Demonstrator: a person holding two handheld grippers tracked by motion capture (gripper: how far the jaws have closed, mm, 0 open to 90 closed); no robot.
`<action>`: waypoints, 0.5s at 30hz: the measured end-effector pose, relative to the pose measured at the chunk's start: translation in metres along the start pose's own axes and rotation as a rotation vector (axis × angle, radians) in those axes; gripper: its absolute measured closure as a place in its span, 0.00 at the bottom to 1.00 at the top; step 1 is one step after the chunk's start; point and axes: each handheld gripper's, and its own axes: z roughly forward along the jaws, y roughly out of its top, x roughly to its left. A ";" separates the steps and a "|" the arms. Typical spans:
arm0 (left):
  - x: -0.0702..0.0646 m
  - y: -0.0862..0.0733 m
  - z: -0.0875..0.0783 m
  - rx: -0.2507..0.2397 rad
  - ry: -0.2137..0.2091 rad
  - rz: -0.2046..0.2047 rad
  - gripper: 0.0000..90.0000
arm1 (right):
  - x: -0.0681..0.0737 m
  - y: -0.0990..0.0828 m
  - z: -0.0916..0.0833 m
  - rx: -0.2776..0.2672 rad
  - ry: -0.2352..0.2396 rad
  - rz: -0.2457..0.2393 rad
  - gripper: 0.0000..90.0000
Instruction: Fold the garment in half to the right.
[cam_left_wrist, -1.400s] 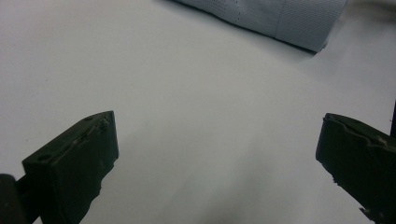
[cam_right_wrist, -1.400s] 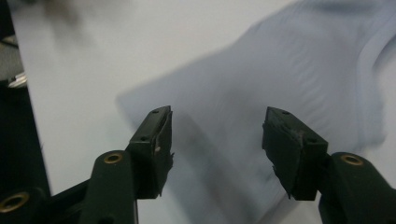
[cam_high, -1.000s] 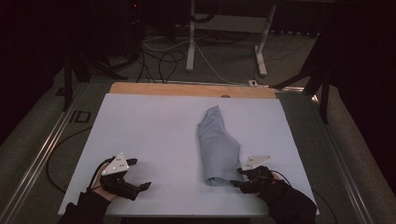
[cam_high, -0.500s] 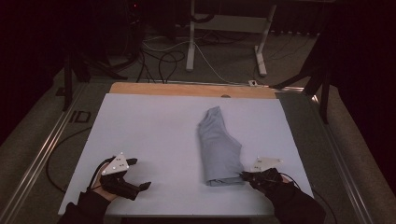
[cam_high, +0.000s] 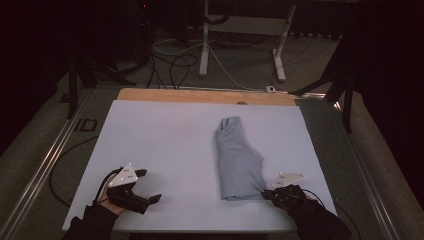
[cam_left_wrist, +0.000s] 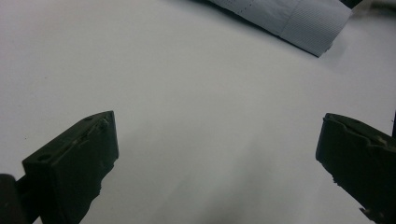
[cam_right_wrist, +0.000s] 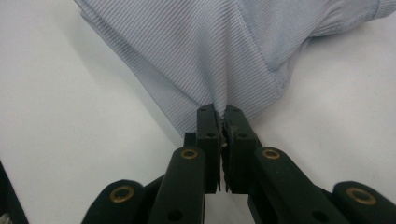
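1 folded cloth (cam_high: 239, 160), 2 tongs

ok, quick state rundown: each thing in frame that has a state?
Folded grey garment: lying flat on the white table cover, near corner pinched.
Right gripper: shut on that near corner of the garment.
Left gripper: open, jaws wide apart, nothing between them, apart from the garment.

A pale blue-grey ribbed garment (cam_high: 239, 160) is laid folded into a long, narrow bundle on the white table sheet (cam_high: 165, 145), right of the sheet's middle. Its narrower end is pointed toward the sheet's far edge; its broader near end is found close to the sheet's near edge, with one corner gathered and pinched.
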 end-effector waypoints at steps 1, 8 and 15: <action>0.000 0.000 0.000 -0.002 -0.001 0.000 0.01 | 0.000 0.000 0.000 -0.002 0.004 0.003 0.97; 0.000 0.000 0.000 -0.003 0.000 -0.001 0.01 | -0.002 0.002 -0.001 0.007 0.027 0.023 0.90; 0.000 0.001 0.000 -0.002 -0.003 0.003 0.01 | -0.001 0.019 -0.018 -0.059 0.060 0.015 0.67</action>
